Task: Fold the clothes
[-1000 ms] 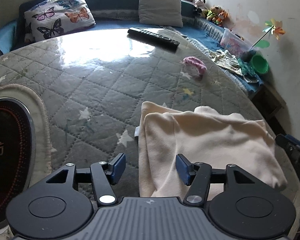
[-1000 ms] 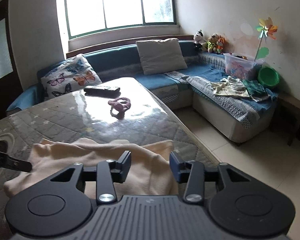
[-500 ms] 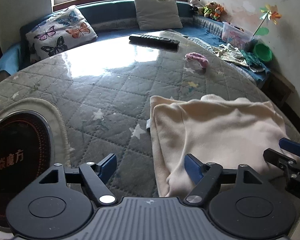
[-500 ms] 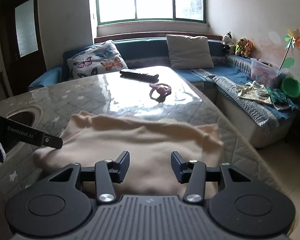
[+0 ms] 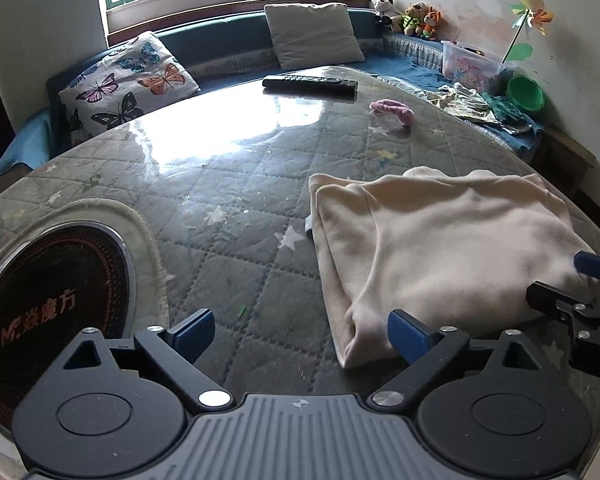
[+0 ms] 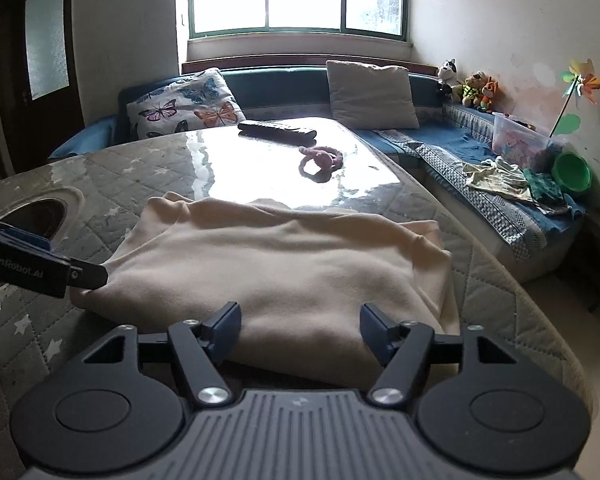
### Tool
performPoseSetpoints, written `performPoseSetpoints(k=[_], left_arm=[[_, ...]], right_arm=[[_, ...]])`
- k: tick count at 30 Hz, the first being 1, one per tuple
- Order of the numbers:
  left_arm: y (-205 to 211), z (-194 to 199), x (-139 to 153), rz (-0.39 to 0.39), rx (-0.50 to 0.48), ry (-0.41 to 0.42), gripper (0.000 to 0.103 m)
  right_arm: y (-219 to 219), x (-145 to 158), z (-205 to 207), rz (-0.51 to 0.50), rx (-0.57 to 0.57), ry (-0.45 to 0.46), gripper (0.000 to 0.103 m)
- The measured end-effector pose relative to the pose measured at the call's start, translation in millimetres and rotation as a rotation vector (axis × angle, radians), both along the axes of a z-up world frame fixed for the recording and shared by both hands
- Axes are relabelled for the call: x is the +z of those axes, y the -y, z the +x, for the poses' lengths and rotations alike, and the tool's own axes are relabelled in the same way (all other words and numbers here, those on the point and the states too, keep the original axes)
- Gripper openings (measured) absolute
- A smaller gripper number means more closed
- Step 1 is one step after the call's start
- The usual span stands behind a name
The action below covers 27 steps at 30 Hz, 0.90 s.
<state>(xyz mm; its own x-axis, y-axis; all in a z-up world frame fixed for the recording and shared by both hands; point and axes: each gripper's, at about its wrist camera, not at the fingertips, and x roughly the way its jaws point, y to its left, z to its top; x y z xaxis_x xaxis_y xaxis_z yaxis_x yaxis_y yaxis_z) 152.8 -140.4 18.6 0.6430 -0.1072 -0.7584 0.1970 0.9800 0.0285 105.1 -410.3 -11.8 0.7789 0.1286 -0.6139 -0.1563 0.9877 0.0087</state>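
Note:
A cream garment [image 5: 440, 248] lies folded flat on the quilted table cover [image 5: 228, 184], toward the table's right side. My left gripper [image 5: 300, 334] hangs over the table just left of the garment's near corner. Its jaws are opening, and only its right fingertip [image 5: 406, 336] is beside the cloth, with bare table between the fingers. My right gripper [image 6: 303, 326] sits at the near edge of the garment [image 6: 280, 256]. Its jaws are opening too, with the fold's edge in front of the fingers and not pinched. The left gripper's finger [image 6: 86, 276] shows beside the cloth's left corner.
A black remote [image 5: 310, 85] and a pink hair tie [image 5: 392, 110] lie at the far end of the table. A round cooktop [image 5: 56, 304] is set in at the left. A blue sofa [image 6: 480, 184] with cushions and clothes wraps the far and right sides, and the table edge drops to the floor on the right.
Both grippers' jaws have spread wider. The left gripper has drawn off the garment's corner to the left. The right gripper has shifted from the cloth's right end to its near edge.

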Motion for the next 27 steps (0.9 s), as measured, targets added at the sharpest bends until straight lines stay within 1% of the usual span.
performPoseSetpoints(k=[1, 4, 5, 7, 9, 11, 13, 15, 18, 24, 27], left_arm=[[-1, -3, 0, 0.001, -0.001, 0.005, 0.098], [-4, -10, -1, 0.01, -0.004, 0.011, 0.1], [-5, -12, -1, 0.012, -0.001, 0.011, 0.101], [-9, -16, -2, 0.007, 0.003, 0.01, 0.101], [-12, -20, -4, 0.007, 0.005, 0.007, 0.103], [-14, -24, -6, 0.006, 0.003, 0.01, 0.103], [-16, -29, -7, 0.004, -0.002, 0.012, 0.103], [-17, -34, -8, 0.004, -0.006, 0.012, 0.103], [-18, -41, -8, -0.003, -0.018, 0.02, 0.103], [-21, -53, -10, 0.002, -0.02, 0.047, 0.103], [-25, -56, -12, 0.0, -0.009, 0.043, 0.103]], right_arm=[[-1, 0, -2, -0.001, -0.003, 0.002, 0.078], [-5, 2, -8, -0.009, -0.009, 0.014, 0.08], [-6, 2, -9, -0.011, -0.012, 0.015, 0.084], [-9, 2, -13, -0.01, -0.013, 0.016, 0.087], [-11, 2, -16, -0.008, -0.016, 0.018, 0.088], [-12, 3, -19, -0.002, -0.021, 0.02, 0.095], [-14, 3, -24, 0.004, -0.031, 0.021, 0.098], [-16, 3, -27, 0.002, -0.032, 0.016, 0.099], [-19, 1, -33, -0.009, -0.038, 0.009, 0.103], [-21, 1, -41, -0.013, -0.061, 0.001, 0.103], [-22, -1, -44, -0.023, -0.075, -0.007, 0.103]])
